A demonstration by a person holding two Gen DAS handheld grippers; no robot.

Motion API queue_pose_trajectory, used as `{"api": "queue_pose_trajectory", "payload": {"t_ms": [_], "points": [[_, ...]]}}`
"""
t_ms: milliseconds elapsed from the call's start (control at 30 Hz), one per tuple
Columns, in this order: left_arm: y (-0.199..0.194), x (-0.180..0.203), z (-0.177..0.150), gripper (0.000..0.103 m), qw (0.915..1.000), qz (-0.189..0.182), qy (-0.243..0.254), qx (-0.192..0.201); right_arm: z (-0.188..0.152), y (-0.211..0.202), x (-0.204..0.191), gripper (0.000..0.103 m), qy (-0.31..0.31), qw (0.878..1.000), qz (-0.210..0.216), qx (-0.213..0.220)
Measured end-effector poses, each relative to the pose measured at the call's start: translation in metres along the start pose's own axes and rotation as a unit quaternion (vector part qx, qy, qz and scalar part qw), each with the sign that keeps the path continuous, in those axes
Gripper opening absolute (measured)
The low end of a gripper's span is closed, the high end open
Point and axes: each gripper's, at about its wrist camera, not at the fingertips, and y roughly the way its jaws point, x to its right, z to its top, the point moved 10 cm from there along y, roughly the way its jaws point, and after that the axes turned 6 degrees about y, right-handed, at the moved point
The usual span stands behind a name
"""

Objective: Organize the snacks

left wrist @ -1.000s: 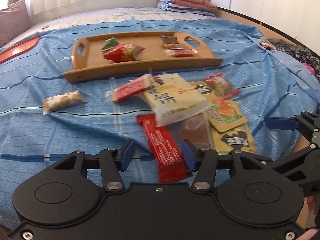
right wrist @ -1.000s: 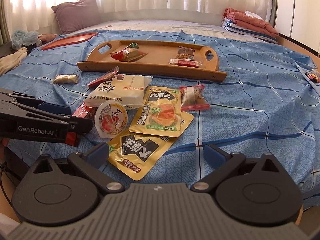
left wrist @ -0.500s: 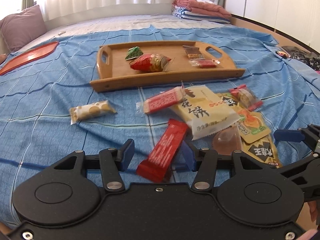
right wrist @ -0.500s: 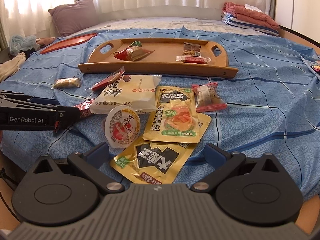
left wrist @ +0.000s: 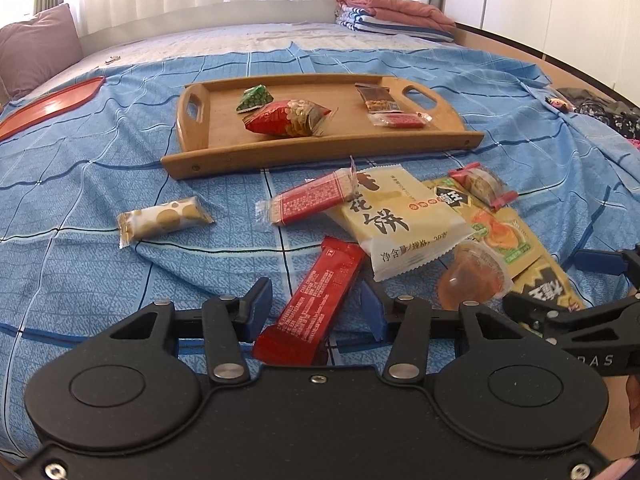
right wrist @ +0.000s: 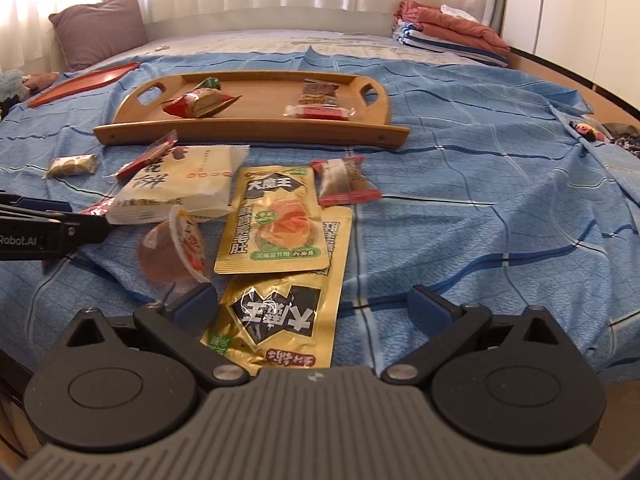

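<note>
Since the earlier frames, the long red snack bar [left wrist: 320, 300] has swung from lying straight between the left gripper's [left wrist: 316, 312] pads to slanting across them, and the jelly cup [right wrist: 176, 246] has tipped from lid-up onto its side. The left jaws have just been closing a little; they stand partly open with the bar's lower end in the gap, and whether the pads press on it cannot be told.

A bed with a blue checked sheet [right wrist: 480, 200] fills both views. At its far side lie a purple pillow [right wrist: 100, 28] and folded blankets [right wrist: 452, 32], with a red tray [right wrist: 84, 82] near the pillow. A wooden tray [left wrist: 320, 144] with 2 handle cut-outs sits mid-bed and holds 4 snacks: a green packet, a red and gold packet [left wrist: 288, 118], a brown packet and a small red bar.

In front of the tray, loose snacks lie on the sheet. A cream biscuit bag [left wrist: 400, 220] is the biggest, with a flat red wafer pack [left wrist: 312, 198] leaning on its far corner. Beside it, 2 gold pouches [right wrist: 280, 220] overlap, the nearer one [right wrist: 280, 320] reaching between the right gripper's [right wrist: 314, 304] pads. The right jaws are wide apart and grip nothing. A red-edged cake wrapper [right wrist: 344, 180] lies just beyond the pouches. A small gold-spotted pack [left wrist: 164, 218] lies alone to the left.
</note>
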Motion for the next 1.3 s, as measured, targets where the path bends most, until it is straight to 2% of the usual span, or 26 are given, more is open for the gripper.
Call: {"api": "queue_pose_trajectory", "payload": {"t_ms": [333,467,633,700,800,900,1067,1133,1200,1300], "points": [[0.002,-0.002,-0.002,0.047,1.0,0.001,0.0,-0.002,0.005,-0.001,0.019,0.103,0.005,0.999,-0.046,0.018],[0.005,-0.001,-0.002,0.047,1.0,0.005,0.003,-0.004,0.011,-0.003,0.012,0.099,-0.029,0.997,-0.054,0.039],[0.005,0.002,-0.002,0.047,1.0,0.003,0.007,-0.003,0.012,0.002,-0.007,0.092,-0.079,0.995,-0.042,0.043],[0.005,0.003,-0.002,0.043,1.0,0.0,0.009,-0.003,0.012,0.004,-0.011,0.09,-0.082,0.995,-0.034,0.041],[0.005,0.004,-0.002,0.039,0.9999,-0.001,0.011,-0.002,0.013,0.007,-0.013,0.087,-0.072,0.997,-0.02,0.035],[0.005,0.005,-0.001,0.033,0.9999,-0.004,0.01,-0.003,0.015,0.014,-0.009,0.086,-0.034,0.999,-0.001,0.023],[0.006,0.005,-0.001,0.031,0.9999,-0.007,0.01,-0.003,0.015,0.02,0.001,0.084,0.002,1.0,0.013,0.01],[0.006,0.006,-0.002,0.03,0.9999,-0.005,0.012,-0.002,0.014,0.017,0.001,0.073,0.001,1.0,0.016,0.007],[0.004,0.007,-0.002,0.024,0.9999,-0.004,0.011,0.0,0.015,0.013,0.0,0.066,-0.001,1.0,0.018,0.006],[0.0,0.007,0.0,0.024,0.9999,0.002,0.008,0.006,0.016,0.006,0.0,0.066,0.01,1.0,0.026,0.009]]}}
